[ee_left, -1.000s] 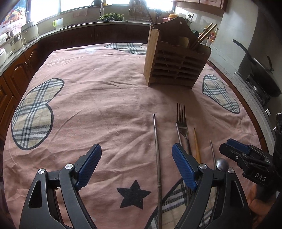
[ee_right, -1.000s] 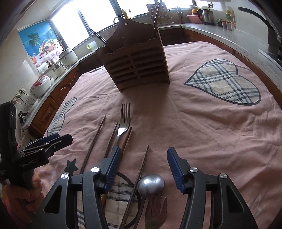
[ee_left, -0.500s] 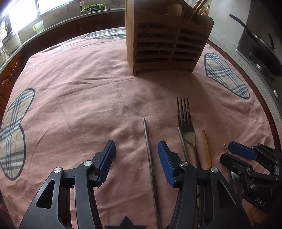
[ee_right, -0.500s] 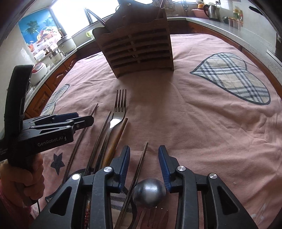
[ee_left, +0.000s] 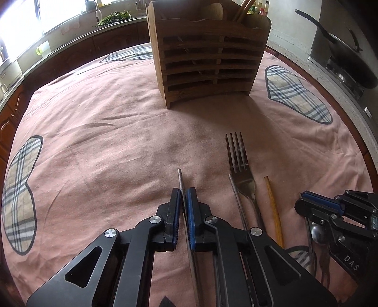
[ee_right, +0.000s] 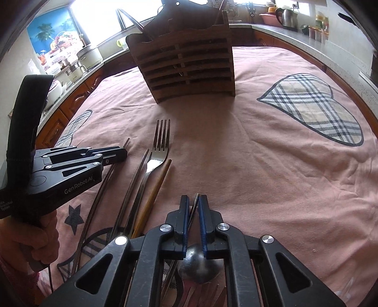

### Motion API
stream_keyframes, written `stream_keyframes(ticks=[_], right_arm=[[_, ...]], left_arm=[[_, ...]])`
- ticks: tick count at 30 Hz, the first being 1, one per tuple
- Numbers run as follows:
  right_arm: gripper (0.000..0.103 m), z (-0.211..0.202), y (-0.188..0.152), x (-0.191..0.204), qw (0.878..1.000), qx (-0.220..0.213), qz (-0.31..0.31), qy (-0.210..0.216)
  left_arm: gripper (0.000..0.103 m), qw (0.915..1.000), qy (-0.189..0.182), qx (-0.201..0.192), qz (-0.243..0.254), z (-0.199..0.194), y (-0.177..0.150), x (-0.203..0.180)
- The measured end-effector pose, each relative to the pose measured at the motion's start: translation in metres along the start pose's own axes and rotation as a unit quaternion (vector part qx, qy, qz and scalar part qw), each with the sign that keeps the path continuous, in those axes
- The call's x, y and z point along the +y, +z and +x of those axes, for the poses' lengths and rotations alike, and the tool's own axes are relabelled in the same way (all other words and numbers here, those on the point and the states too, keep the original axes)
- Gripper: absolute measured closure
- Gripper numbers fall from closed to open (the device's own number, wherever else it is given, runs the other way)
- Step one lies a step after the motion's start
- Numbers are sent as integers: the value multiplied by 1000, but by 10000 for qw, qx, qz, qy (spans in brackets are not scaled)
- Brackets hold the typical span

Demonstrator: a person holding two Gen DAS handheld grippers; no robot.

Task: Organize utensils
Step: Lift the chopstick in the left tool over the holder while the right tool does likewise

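Observation:
My left gripper (ee_left: 183,192) is shut on a metal chopstick (ee_left: 180,177) lying on the pink cloth. My right gripper (ee_right: 194,200) is shut on a dark chopstick (ee_right: 195,200), just ahead of a metal spoon bowl (ee_right: 199,266). Between them lie a fork (ee_left: 237,160), a second metal chopstick (ee_left: 237,203) and a wooden chopstick (ee_left: 272,203). The fork (ee_right: 160,141) and wooden chopstick (ee_right: 154,193) also show in the right wrist view. A wooden slatted utensil holder (ee_left: 208,59) stands upright further back, with chopsticks and a wooden spoon in it. The right gripper (ee_left: 330,210) shows at the right of the left wrist view.
The round table carries a pink cloth with plaid hearts (ee_right: 314,106) and a star (ee_right: 74,218). Kitchen counters ring the table, with a wok (ee_left: 342,54) on a stove at the right, a kettle (ee_right: 287,17) and rice cookers (ee_right: 89,55).
Both grippers moved forward and down and closed, the left on the metal chopstick, the right on the dark chopstick. The holder looms closer in both views.

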State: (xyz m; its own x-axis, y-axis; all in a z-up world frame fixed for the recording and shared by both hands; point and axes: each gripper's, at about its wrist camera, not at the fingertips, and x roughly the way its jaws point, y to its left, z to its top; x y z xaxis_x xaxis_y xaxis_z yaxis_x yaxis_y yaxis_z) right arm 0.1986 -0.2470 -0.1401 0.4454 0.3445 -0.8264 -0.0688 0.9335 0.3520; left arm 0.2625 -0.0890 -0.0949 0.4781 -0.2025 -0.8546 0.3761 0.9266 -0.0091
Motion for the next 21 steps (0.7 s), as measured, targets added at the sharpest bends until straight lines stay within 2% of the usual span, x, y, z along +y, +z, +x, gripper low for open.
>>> stream_keyframes(ticks=[10, 21], right_arm=[[97, -29, 3, 5, 9986, -270, 127, 435], [99, -78, 9, 22, 9943, -804, 41, 693]], left_arm=[[99, 9959, -422, -489, -637, -60, -14, 26], [99, 9872, -574, -1108, -997, -131, -39, 39]])
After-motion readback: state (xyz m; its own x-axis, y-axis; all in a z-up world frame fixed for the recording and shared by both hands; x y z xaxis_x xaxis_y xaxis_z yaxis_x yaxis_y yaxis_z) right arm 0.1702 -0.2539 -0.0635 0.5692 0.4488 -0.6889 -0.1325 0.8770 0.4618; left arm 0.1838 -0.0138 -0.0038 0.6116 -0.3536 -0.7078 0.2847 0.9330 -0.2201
